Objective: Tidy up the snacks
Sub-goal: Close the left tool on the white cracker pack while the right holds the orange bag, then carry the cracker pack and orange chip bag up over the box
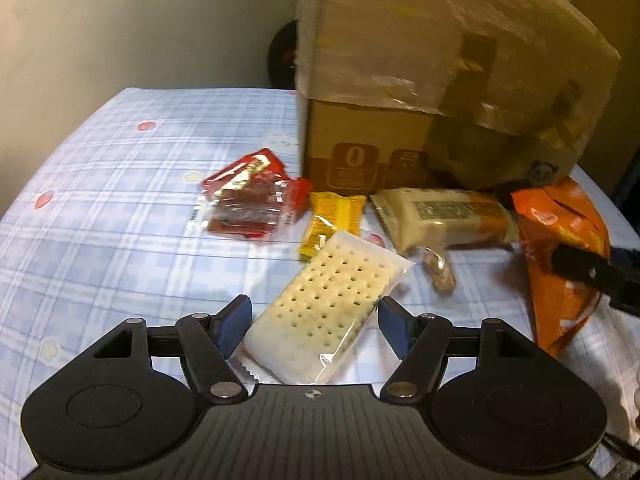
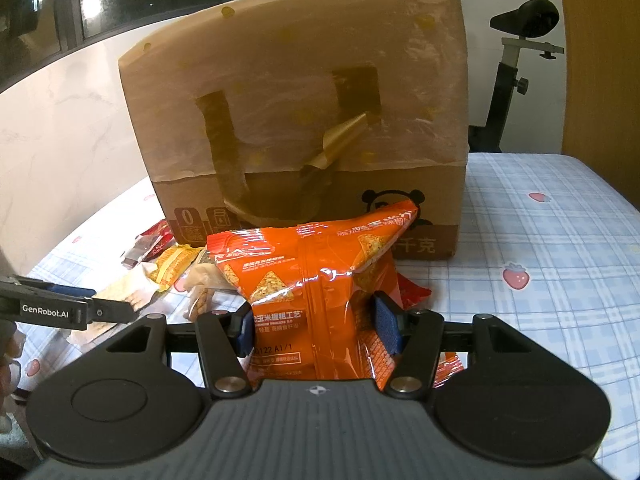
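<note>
A clear-wrapped pack of pale dotted crackers (image 1: 332,300) lies slanted between the blue pads of my left gripper (image 1: 316,322). The pads touch its sides, so the gripper is shut on it. My right gripper (image 2: 314,330) is shut on an orange chip bag (image 2: 312,264), and its pads dent the bag's lower half. The bag stands upright in front of a tall taped cardboard box (image 2: 300,100). In the left wrist view the same orange bag (image 1: 560,224) is at the right, with a black finger of the right gripper (image 1: 592,276) against it.
Loose snacks lie along the foot of the box (image 1: 400,60): red packets (image 1: 248,200), a yellow packet (image 1: 332,216), a long cream bar (image 1: 440,216) and a small nut pack (image 1: 440,272). All rest on a blue plaid cloth (image 1: 120,200). An exercise-bike seat (image 2: 524,16) stands behind.
</note>
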`<state>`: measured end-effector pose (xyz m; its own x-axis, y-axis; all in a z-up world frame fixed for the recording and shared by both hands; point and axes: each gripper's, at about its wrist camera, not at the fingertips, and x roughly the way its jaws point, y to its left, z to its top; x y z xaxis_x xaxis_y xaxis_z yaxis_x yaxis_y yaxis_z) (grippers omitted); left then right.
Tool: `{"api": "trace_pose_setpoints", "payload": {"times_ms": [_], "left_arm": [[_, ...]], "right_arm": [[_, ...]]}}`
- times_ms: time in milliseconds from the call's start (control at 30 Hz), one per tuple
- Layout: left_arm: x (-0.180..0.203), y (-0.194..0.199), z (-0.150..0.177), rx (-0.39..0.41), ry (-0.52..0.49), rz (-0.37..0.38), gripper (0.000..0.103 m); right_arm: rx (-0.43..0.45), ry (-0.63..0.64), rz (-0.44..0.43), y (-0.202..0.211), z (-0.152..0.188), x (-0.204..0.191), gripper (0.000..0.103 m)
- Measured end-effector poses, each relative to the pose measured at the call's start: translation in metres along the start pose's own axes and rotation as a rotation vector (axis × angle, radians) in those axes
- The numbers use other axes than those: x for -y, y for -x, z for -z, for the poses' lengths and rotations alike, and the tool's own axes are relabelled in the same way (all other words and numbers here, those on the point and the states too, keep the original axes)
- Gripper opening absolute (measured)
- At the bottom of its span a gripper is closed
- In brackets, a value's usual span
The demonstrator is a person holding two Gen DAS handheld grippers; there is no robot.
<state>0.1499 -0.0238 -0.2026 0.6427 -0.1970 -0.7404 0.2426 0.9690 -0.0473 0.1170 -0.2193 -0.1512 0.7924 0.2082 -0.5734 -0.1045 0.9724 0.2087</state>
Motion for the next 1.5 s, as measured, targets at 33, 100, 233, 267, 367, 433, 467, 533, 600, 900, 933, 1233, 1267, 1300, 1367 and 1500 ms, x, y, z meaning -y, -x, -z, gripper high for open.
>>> {"api": "trace_pose_setpoints", "payload": {"times_ms": [33, 100, 233, 267, 367, 433, 467, 533, 600, 900, 933, 1233, 1267, 1300, 1367, 1500], "left_arm": [[0.001, 0.000, 0.001, -0.003, -0.019, 0.003, 0.072], [0.003, 0.000, 0.001, -0.009, -0.049, 0.016, 0.072], [0.000, -0.002, -0.002, -0.016, -0.066, 0.048, 0.071], [0.000, -0.002, -0.002, -0.019, -0.067, 0.056, 0.071], [-0.001, -0.002, -0.003, -0.022, -0.071, 0.073, 0.072], [0.002, -0.002, -0.002, -0.020, -0.089, 0.080, 0.071], [0.003, -0.004, -0.001, -0.022, -0.107, 0.080, 0.070], [0.008, -0.006, 0.003, -0.016, -0.149, 0.060, 0.067], [0.011, -0.006, 0.007, 0.000, -0.172, 0.046, 0.067], [0.004, 0.007, 0.011, 0.065, -0.087, 0.052, 0.063], [0.001, 0.012, 0.011, 0.081, -0.063, 0.058, 0.063], [-0.007, 0.042, 0.003, 0.160, 0.041, 0.096, 0.063], [-0.007, 0.045, 0.002, 0.168, 0.051, 0.103, 0.063], [-0.008, 0.047, -0.001, 0.176, 0.057, 0.109, 0.063], [-0.007, 0.055, -0.007, 0.202, 0.059, 0.118, 0.063], [-0.005, 0.076, -0.024, 0.275, 0.046, 0.138, 0.063]], "right_arm": [[0.001, -0.002, -0.001, 0.000, 0.000, 0.000, 0.060], [0.003, -0.004, -0.001, 0.000, 0.000, 0.000, 0.060], [0.008, -0.016, -0.003, 0.000, 0.000, 0.001, 0.060], [0.008, -0.018, -0.003, 0.001, 0.000, 0.001, 0.060], [0.009, -0.013, -0.004, 0.001, 0.000, 0.000, 0.060], [0.009, -0.014, -0.006, 0.001, 0.000, 0.001, 0.060], [0.010, -0.016, -0.007, 0.001, 0.000, 0.001, 0.060], [0.010, -0.015, -0.007, 0.001, 0.000, 0.001, 0.060], [0.011, -0.013, -0.006, 0.001, 0.001, 0.000, 0.060], [0.018, -0.012, -0.010, 0.001, 0.002, 0.000, 0.060], [0.019, -0.015, -0.013, 0.001, 0.002, 0.001, 0.060], [0.069, -0.040, -0.048, 0.010, -0.002, 0.003, 0.058], [0.077, -0.039, -0.051, 0.012, -0.003, 0.002, 0.058], [0.085, -0.038, -0.053, 0.014, -0.004, 0.002, 0.058], [0.108, -0.045, -0.060, 0.020, -0.008, 0.002, 0.058], [0.183, -0.051, -0.079, 0.038, -0.023, 0.002, 0.058]]}}
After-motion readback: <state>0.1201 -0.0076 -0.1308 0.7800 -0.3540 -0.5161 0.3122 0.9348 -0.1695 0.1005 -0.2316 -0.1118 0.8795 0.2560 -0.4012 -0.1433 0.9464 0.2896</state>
